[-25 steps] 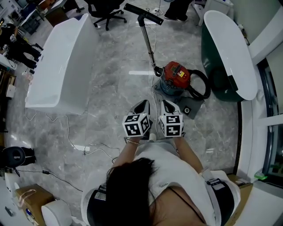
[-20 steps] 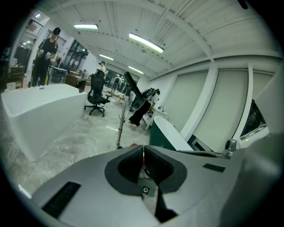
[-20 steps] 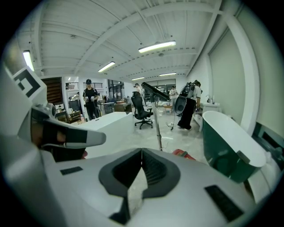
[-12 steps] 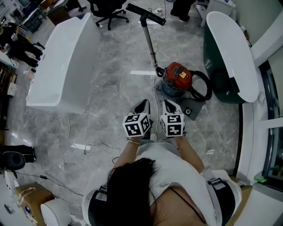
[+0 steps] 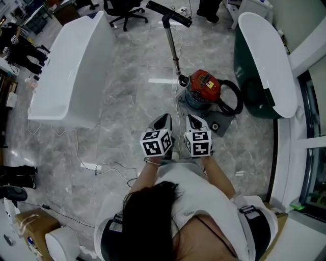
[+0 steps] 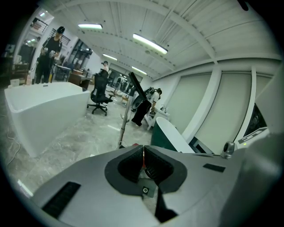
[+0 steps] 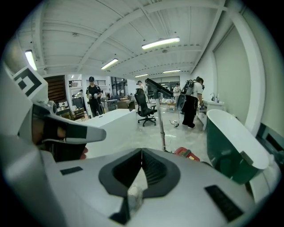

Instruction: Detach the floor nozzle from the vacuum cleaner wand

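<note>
Two claws, both clenched on nothing: left gripper [image 5: 163,120] and right gripper [image 5: 194,120] sit side by side in front of us, pads pressed together, well apart from the job. The red vacuum cleaner [image 5: 204,86] sits on the floor [image 5: 127,102] ahead, with its black hose [image 5: 232,100] looped at its right. The wand [image 5: 172,48] stands up from it, and the floor nozzle [image 5: 169,14] is a dark bar across the wand's upper end, up in the air. We judge the nozzle to be light, stiff plastic and the wand a smooth metal tube, slick under the pads. The joint is probably a push fit or a latch; we can't tell which from here. Our plan: one claw on the wand just below the joint, the other on the nozzle's neck, not on the thin ends of the bar. The parked wand is probably top-heavy, so the unit may roll or tip if we yank. The floor is glossy grey stone tile, with white cable [image 5: 109,167] trailing to our left. The room is a big open hall with strip lights. A white bathtub [image 5: 71,66] stands to the left, a green bathtub [image 5: 265,61] to the right, with an office chair [image 5: 125,7] and people further back.
</note>
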The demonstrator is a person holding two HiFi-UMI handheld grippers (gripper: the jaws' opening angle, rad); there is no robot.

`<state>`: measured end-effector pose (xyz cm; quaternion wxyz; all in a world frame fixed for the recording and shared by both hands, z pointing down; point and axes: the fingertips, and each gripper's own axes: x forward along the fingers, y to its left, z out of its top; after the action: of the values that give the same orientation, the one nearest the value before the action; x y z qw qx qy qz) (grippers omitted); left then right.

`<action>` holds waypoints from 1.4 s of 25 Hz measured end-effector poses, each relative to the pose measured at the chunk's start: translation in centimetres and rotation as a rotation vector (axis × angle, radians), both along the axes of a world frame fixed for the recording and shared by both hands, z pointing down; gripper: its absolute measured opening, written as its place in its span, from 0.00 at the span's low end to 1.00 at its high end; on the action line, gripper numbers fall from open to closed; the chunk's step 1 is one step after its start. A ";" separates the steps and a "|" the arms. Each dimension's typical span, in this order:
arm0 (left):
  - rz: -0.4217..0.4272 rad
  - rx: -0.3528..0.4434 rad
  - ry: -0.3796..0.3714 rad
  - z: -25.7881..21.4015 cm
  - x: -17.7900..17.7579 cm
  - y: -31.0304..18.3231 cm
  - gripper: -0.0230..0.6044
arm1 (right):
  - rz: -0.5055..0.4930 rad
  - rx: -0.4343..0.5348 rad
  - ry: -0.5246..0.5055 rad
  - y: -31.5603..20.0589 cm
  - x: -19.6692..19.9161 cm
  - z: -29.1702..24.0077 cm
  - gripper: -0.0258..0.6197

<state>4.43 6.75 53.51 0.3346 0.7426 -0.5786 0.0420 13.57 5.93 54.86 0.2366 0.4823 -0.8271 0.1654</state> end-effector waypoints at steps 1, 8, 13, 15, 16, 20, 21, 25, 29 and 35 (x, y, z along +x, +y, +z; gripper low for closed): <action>0.001 -0.001 0.000 0.1 0.0 -0.1 0.05 | -0.002 -0.005 -0.003 -0.1 -0.1 0.2 0.06; -0.005 -0.007 0.005 0.4 -0.4 -0.8 0.05 | -0.004 -0.007 0.002 -0.9 -0.4 0.3 0.06; -0.001 -0.020 0.009 1.0 -0.5 -1.9 0.05 | -0.022 -0.019 0.016 -1.6 -0.7 0.8 0.06; 0.001 -0.019 0.012 1.1 -0.3 -2.4 0.05 | -0.023 -0.022 0.025 -1.9 -0.6 1.0 0.06; 0.002 -0.019 0.013 1.2 -0.3 -2.7 0.05 | -0.021 -0.021 0.027 -2.0 -0.5 1.1 0.06; 0.014 -0.013 0.017 1.2 -0.1 -4.2 0.05 | -0.009 -0.017 0.028 -3.5 -0.2 1.0 0.06; 0.018 -0.011 0.017 1.2 -0.2 -4.7 0.05 | -0.007 -0.017 0.027 -3.9 -0.3 1.0 0.06; 0.024 -0.017 0.017 1.4 -0.6 -6.5 0.05 | -0.010 -0.019 0.033 -5.7 -0.8 1.1 0.06; 0.042 -0.006 -0.009 1.1 -1.1 -8.9 0.05 | -0.004 -0.005 0.040 -8.3 -1.4 0.6 0.06; 0.085 0.033 0.013 0.2 -1.6 -12.3 0.05 | 0.019 -0.008 0.038 -11.3 -2.2 0.5 0.06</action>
<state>2.82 -5.50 53.75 0.3239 0.7723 -0.5448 0.0417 11.35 -5.34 55.33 0.2527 0.4922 -0.8172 0.1616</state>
